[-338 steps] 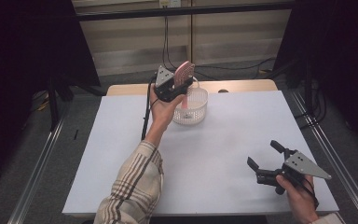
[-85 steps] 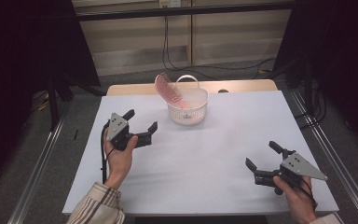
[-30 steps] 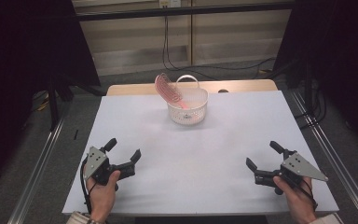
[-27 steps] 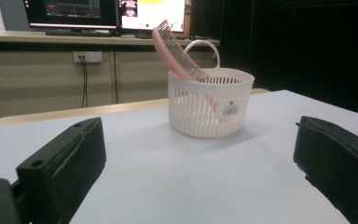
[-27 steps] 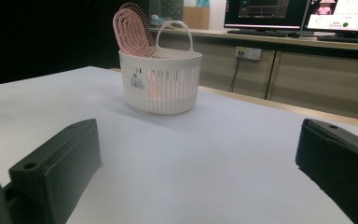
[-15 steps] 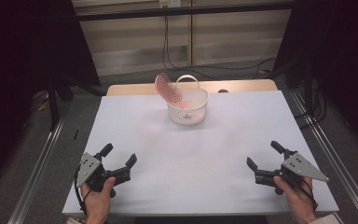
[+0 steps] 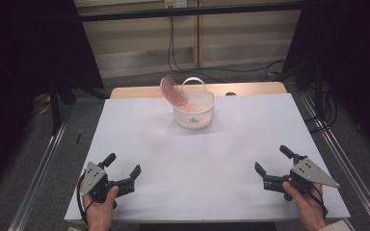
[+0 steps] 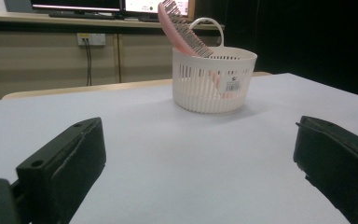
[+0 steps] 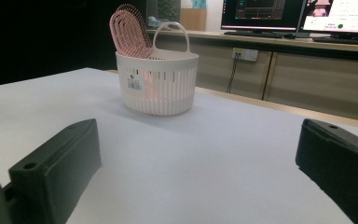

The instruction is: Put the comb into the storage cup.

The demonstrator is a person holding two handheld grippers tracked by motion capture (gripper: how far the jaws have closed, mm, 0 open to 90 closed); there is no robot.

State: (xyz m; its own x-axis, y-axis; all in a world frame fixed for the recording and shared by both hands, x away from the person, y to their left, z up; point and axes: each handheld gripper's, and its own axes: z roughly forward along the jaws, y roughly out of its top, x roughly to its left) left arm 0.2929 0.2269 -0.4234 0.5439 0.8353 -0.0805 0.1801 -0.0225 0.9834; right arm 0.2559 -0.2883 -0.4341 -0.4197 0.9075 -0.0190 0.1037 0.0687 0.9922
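One white worktop (image 7: pixel 197 159) carries everything here, and on it stands one white slatted basket (image 7: pixel 194 111) with a hoop handle, well ahead of both pairs of fingers and roughly midway between them, toward the far edge. One pink hairbrush (image 7: pixel 172 92) stands in the basket, handle down inside and bristled head leaning out over the rim; in the left gripper view the basket (image 8: pixel 213 80) sits beyond the gap between the fingers, slightly toward the right-hand one, with the hairbrush (image 8: pixel 182 29) tilted up and to the left of it, and in the right gripper view the basket (image 9: pixel 156 83) sits beyond the left-hand finger with the hairbrush (image 9: pixel 129 31) rising behind its rim. There are two grippers, one in each of the person's two hands, both low over the near edge of the worktop and well apart from each other. The left gripper (image 7: pixel 123 170) has its fingers (image 8: pixel 67 161) spread wide, with bare worktop showing between them; they hold nothing and touch nothing. The right gripper (image 7: pixel 272 160) likewise has its fingers (image 9: pixel 58 165) spread wide over bare worktop, empty, with a grey three-cornered plate on top of it. Both point toward the basket, which lies far beyond their fingertips.
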